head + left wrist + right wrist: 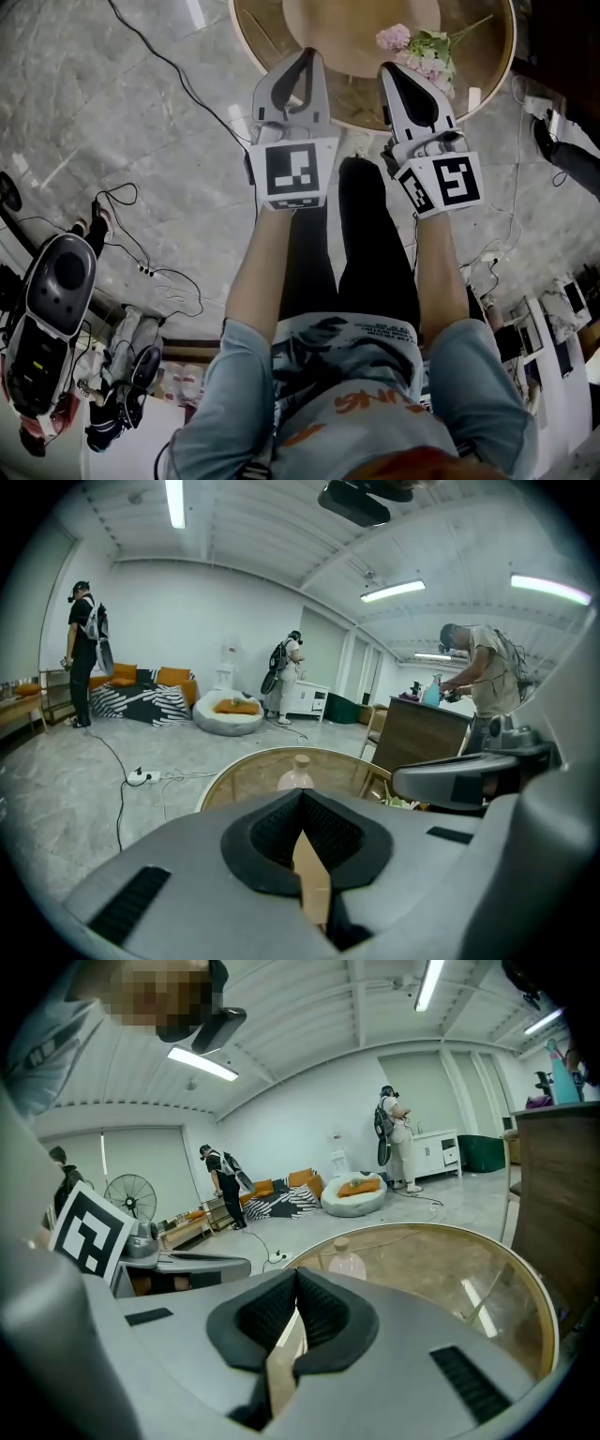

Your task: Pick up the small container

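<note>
round glass table bears pink flowers; cables trail over the grey floor.

- Staged lounge in a studio-like room: sofa and beanbag at mid-left.
- Strip light at upper left, power strip on the floor, people wearing backpacks.
</note>
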{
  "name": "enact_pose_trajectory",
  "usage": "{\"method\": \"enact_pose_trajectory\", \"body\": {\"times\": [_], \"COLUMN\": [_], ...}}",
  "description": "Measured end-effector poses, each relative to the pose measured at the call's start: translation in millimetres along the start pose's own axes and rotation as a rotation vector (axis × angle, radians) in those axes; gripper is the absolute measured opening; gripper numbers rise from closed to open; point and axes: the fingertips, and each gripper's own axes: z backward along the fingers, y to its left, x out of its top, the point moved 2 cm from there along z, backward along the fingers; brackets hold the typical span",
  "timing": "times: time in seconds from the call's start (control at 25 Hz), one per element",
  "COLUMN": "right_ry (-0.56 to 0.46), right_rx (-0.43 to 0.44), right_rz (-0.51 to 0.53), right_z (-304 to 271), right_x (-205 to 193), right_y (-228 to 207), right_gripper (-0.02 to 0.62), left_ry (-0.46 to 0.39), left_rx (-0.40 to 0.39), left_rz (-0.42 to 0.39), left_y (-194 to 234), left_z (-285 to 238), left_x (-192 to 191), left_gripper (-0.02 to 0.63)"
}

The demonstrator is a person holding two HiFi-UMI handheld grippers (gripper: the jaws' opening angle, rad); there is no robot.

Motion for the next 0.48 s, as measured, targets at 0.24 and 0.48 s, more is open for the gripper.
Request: {"method": "enact_pose_trajectory", "body": {"times": [0.24, 0.48], "right_ry": [0.006, 0.043], "right_rx": [0.001, 0.016], "right_rz": [0.028, 0.064], "right_z": [-32.9, -73.3], "right_x": [-7.1, -10.5], "right_y": [-7.8, -16.9], "right_gripper": [0.041, 0.118], "left_ry": [0.018, 0.033], "left_rx": [0.005, 0.004], "left_rz": [-0.002, 0.007], "left_y": [12.8, 28.3], "left_z": [-3.1, -7.6], "left_x": [-13.3, -16.8], "left_gripper": [0.023, 0.023]}}
